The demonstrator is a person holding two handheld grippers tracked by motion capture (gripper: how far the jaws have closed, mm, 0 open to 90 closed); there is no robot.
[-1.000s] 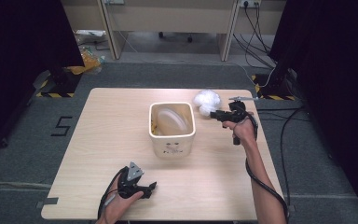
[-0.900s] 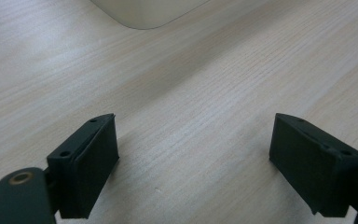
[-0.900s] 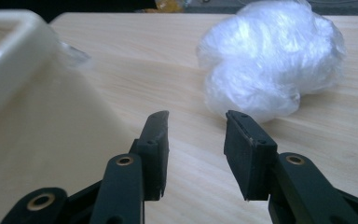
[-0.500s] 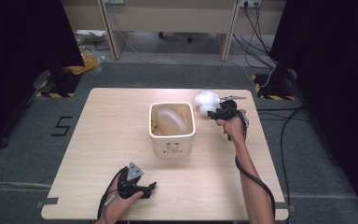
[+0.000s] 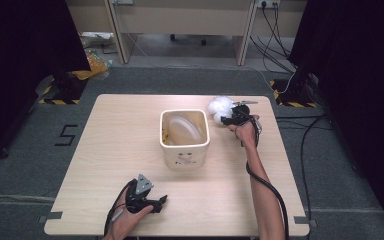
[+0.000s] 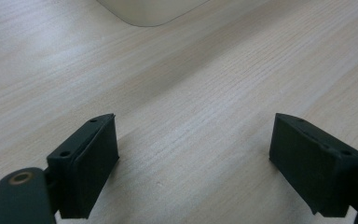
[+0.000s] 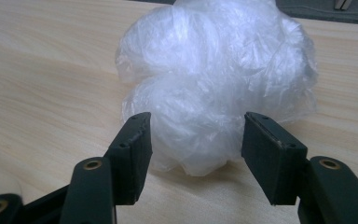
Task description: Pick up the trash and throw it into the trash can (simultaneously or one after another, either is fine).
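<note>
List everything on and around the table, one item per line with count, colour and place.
table: one, light wood, centre of the high view.
bin: one, cream, middle of the table, with a pale liner inside.
crumpled plastic bag: one, translucent white, on the table right of the bin, its near end between the right jaws.
desks: beige, beyond the table.
cables: several, black, on the grey floor at the far right.
left hand-held gripper: one, black, near table edge, jaws wide open over bare wood.
right hand-held gripper: one, black, at the bag, jaws just opened, not visibly pressing it.

table (image 5: 105,145): wood | bin (image 5: 185,150): cream, centre | floor (image 5: 25,165): grey
</note>
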